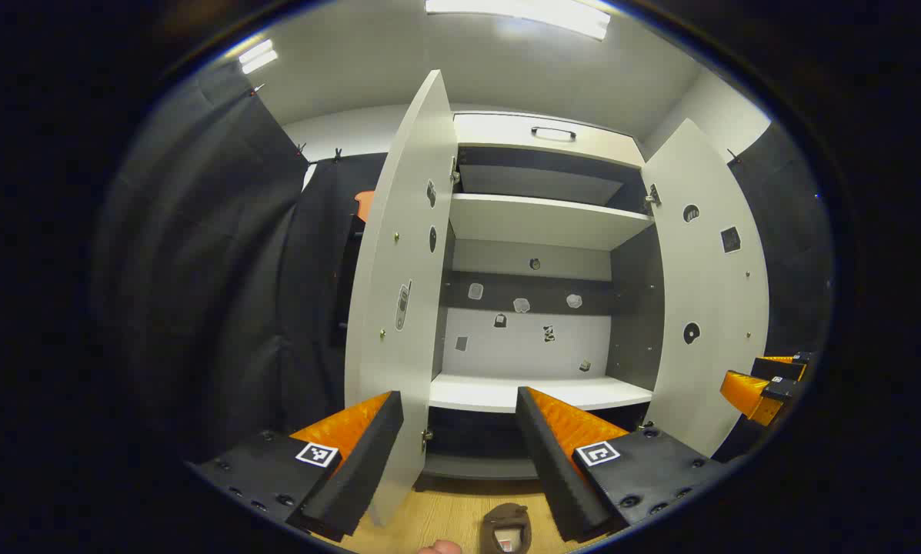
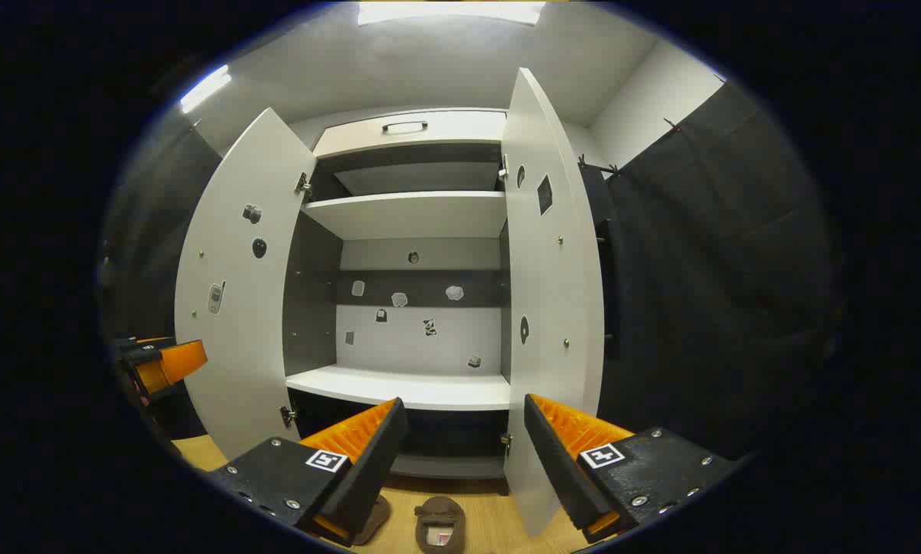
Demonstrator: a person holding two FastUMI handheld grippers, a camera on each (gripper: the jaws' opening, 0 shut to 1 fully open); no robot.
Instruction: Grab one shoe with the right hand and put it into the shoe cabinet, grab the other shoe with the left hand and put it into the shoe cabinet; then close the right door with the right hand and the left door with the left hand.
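Both views face the open shoe cabinet (image 1: 541, 308) (image 2: 414, 308) from close range, low. The left gripper view sits left of centre, the right gripper view right. Both share its shelves.

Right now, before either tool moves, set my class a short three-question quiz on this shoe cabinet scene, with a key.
1. True or false: both doors of the shoe cabinet stand open.
2. Multiple choice: the brown shoe seen in the right gripper view lies (A) on the middle shelf, (B) on the wooden floor in front of the cabinet, (C) between the fingers of the right tool.
3. Fill in: the left tool is ____ and holds nothing.

Key
1. True: the left door and right door both swing outward.
2. B.
3. Open.
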